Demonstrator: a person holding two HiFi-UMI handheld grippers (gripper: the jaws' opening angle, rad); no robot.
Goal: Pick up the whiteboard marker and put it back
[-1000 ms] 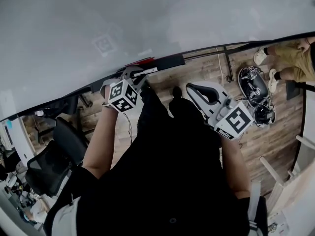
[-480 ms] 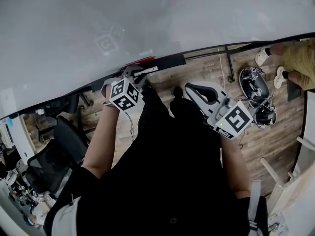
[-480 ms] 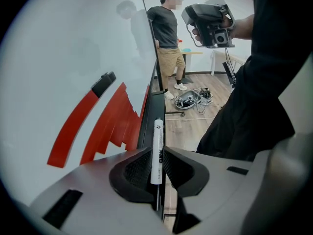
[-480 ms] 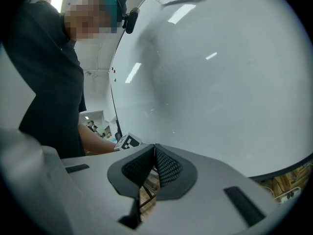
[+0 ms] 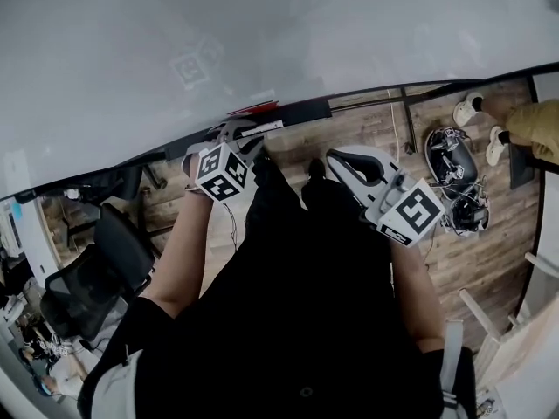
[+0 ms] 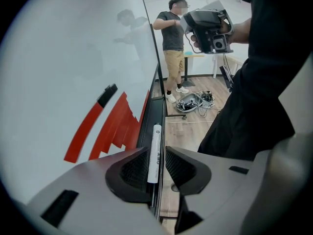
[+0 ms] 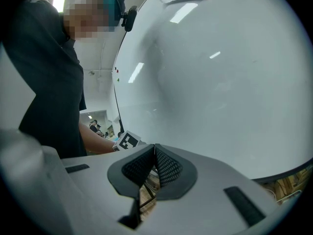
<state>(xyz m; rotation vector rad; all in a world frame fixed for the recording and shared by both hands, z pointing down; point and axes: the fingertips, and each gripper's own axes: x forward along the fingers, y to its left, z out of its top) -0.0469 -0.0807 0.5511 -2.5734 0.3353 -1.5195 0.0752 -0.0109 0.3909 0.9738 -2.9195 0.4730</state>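
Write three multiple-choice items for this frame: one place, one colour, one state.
1. Where is the white cylindrical whiteboard marker?
A between the left gripper's fingers, along the black board ledge
B on the floor
C on a chair
2. What colour are the stripes showing on the whiteboard?
A blue
B red
C green
3. The right gripper's fingers are:
A wide apart
B on a cloth
C together, empty

Key: A, the left gripper view shows it there; B, red bands sit beside the ledge; C, the pads meet with nothing between.

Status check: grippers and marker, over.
Left gripper open, jaws astride the marker on the whiteboard tray. Right gripper shut, empty. Nothing in the way.
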